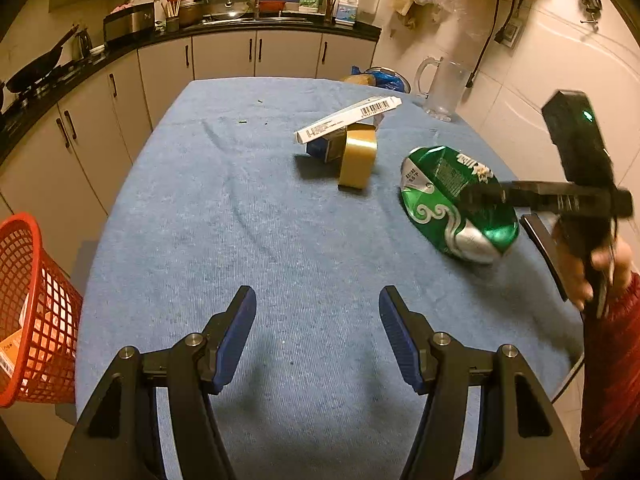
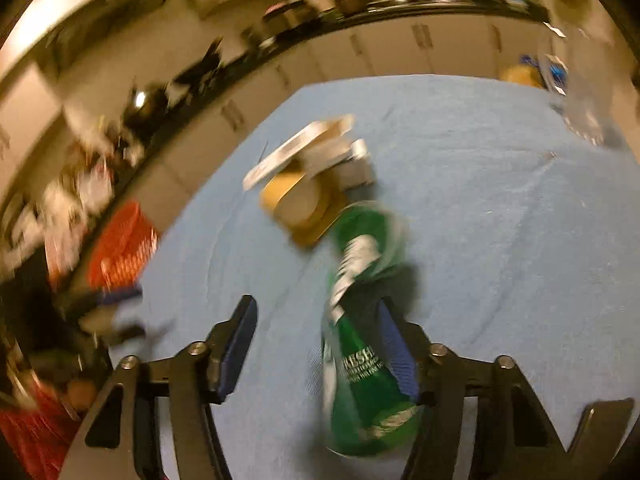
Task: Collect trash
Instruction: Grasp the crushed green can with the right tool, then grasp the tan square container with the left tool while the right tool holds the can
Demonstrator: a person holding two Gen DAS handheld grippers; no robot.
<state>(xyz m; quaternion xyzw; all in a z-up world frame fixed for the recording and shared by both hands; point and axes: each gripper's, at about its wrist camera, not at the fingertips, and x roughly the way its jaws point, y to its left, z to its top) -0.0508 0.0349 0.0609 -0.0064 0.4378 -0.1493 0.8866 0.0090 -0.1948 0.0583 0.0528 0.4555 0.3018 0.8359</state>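
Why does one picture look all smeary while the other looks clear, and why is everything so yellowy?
Right wrist view: motion blur smears the crushed green drink can, the brown tape roll and the kitchen cabinets. Left wrist view: sharp, so the white barcode box reads crisply, with only the right hand-held gripper slightly blurred. Both views: warm indoor light tints everything yellow, and the fisheye lens bends the blue-clothed table.

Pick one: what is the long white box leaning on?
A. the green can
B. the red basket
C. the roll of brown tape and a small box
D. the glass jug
C: the long white box rests tilted on top of the roll of brown tape and a small box, apart from the crushed green can.
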